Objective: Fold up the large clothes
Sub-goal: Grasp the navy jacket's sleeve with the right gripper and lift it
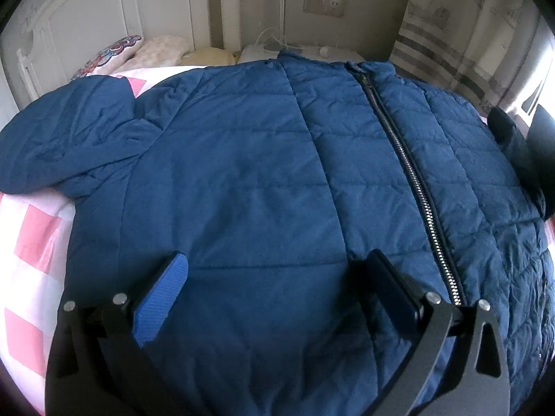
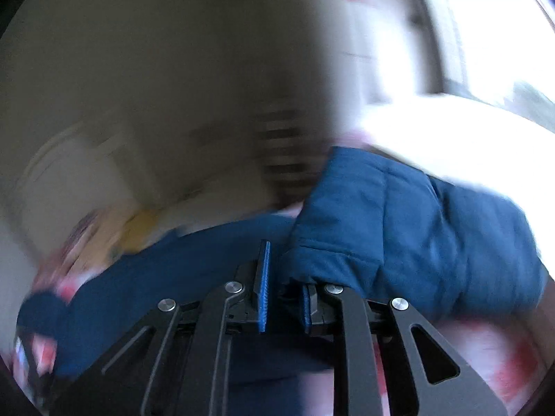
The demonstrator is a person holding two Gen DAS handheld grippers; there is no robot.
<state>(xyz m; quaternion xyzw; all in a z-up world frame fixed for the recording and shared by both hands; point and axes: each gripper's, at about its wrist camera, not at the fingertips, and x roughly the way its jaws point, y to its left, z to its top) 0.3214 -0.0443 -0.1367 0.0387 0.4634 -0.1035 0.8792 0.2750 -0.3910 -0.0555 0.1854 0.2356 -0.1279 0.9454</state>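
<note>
A large blue quilted jacket (image 1: 263,159) lies zipped and face up on the bed, collar toward the headboard. Its silver zipper (image 1: 412,187) runs down right of centre. One sleeve (image 1: 69,138) spreads out to the left. My left gripper (image 1: 277,270) hovers open over the jacket's lower hem, empty, fingers wide apart. In the blurred right wrist view, my right gripper (image 2: 282,287) is shut on the cuff end of the other sleeve (image 2: 399,228) and holds it lifted above the jacket body (image 2: 180,270).
The bed has a pink and white checked cover (image 1: 31,249). Pillows (image 1: 163,48) lie by the white headboard (image 1: 86,17). A striped curtain (image 1: 447,41) and a bright window (image 2: 485,34) are on the right.
</note>
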